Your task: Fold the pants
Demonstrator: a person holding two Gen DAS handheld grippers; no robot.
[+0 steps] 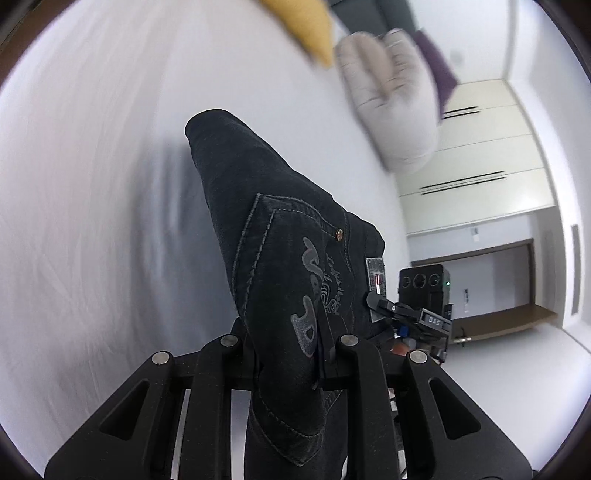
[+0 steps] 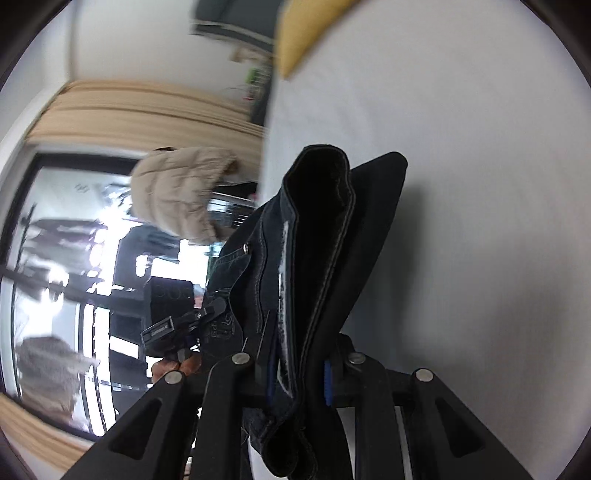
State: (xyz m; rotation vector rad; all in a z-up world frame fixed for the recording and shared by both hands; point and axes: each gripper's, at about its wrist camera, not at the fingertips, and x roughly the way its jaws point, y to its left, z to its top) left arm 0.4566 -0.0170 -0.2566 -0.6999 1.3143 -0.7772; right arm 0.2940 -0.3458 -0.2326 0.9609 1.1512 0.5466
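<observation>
Dark denim pants (image 1: pixel 266 206) hang doubled over above a white bed sheet (image 1: pixel 92 184). A back pocket with grey stitched lettering faces the left wrist view. My left gripper (image 1: pixel 291 354) is shut on the denim by that pocket, and the cloth hides its fingertips. My right gripper (image 1: pixel 375 301) shows at the right, shut on the waistband beside a grey label. In the right wrist view the folded waistband (image 2: pixel 321 206) rises between the closed jaws of my right gripper (image 2: pixel 299 365). The left gripper (image 2: pixel 218 306) pinches the pants at the left, with a hand (image 2: pixel 177 365) below it.
A yellow pillow (image 1: pixel 306 26), a beige quilted jacket (image 1: pixel 391 96) and a purple cushion (image 1: pixel 439 66) lie at the bed's far end. White cupboards (image 1: pixel 476 155) stand beyond. The right wrist view shows a window (image 2: pixel 74 258) and beige curtains (image 2: pixel 129 110) past the bed's edge.
</observation>
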